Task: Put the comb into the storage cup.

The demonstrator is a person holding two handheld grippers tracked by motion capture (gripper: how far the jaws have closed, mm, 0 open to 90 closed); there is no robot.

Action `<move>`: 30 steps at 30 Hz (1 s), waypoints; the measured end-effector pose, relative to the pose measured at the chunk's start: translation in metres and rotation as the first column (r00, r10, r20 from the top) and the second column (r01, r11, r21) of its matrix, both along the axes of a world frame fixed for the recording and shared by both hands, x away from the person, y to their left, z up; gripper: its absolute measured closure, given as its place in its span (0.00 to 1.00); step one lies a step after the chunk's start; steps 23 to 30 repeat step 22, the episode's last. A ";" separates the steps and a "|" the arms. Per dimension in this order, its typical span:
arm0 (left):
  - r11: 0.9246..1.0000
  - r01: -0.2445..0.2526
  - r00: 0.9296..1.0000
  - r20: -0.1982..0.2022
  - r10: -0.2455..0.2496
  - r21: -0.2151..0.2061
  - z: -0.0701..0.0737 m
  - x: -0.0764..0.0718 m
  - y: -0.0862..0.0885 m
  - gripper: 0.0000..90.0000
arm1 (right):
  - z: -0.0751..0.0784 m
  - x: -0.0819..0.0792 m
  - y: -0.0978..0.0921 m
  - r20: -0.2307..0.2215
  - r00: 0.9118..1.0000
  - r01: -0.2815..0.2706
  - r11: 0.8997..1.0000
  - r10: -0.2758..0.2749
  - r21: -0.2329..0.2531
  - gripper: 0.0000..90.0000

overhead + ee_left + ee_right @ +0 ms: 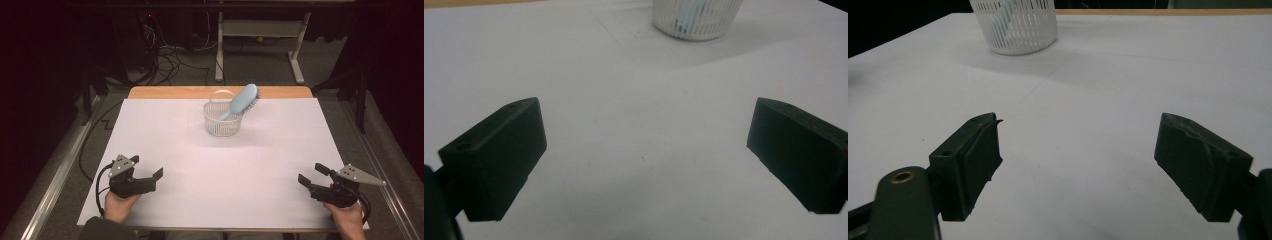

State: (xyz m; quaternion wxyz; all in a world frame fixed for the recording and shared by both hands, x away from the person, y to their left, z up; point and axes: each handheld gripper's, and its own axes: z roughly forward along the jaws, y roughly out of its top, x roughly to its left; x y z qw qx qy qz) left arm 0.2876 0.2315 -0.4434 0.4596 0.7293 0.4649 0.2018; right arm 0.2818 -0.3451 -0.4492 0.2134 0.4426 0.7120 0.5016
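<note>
**Both grippers wait wide open at the near edge, brush standing in the basket**

From where I stand, the left gripper (147,173) sits at the near left of the white table (165,130), held in the person's left hand (119,204). Its jaws are spread apart with nothing between them; the left gripper view shows bare white surface in the wide gap, and the grey three-cornered plate rides on top of it. A black cable loops off it toward the near left edge.

Further in, at the middle of the table and toward the far side, stands a small white slotted basket (222,125) with a thin arched handle. A light blue hairbrush (241,101) is propped in it, handle down inside the basket, head sticking up and leaning to the right over the rim. The basket's ribbed wall (696,22) shows at the top of the left gripper view, and again (1015,27) in the right gripper view, with a blue streak visible through the slots.

At the near right, the right gripper (312,177) is held in the person's right hand (347,217), its jaws likewise parted and empty. Both grippers are well apart from the basket.
</note>
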 end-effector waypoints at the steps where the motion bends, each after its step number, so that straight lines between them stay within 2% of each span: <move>1: 1.000 0.002 1.000 -0.002 -0.002 0.000 0.000 0.000 0.000 0.02 | 0.000 0.000 0.000 0.000 1.000 0.002 1.000 -0.002 -0.001 0.21; 13: 1.000 0.022 1.000 -0.012 -0.022 -0.001 -0.001 0.004 -0.003 0.02 | 0.000 0.000 0.000 -0.001 1.000 0.003 1.000 -0.003 -0.014 0.21; 30: 1.000 0.020 1.000 -0.011 -0.020 -0.007 -0.001 0.006 -0.004 0.02 | 0.000 -0.001 0.000 0.001 1.000 0.002 1.000 -0.002 -0.016 0.21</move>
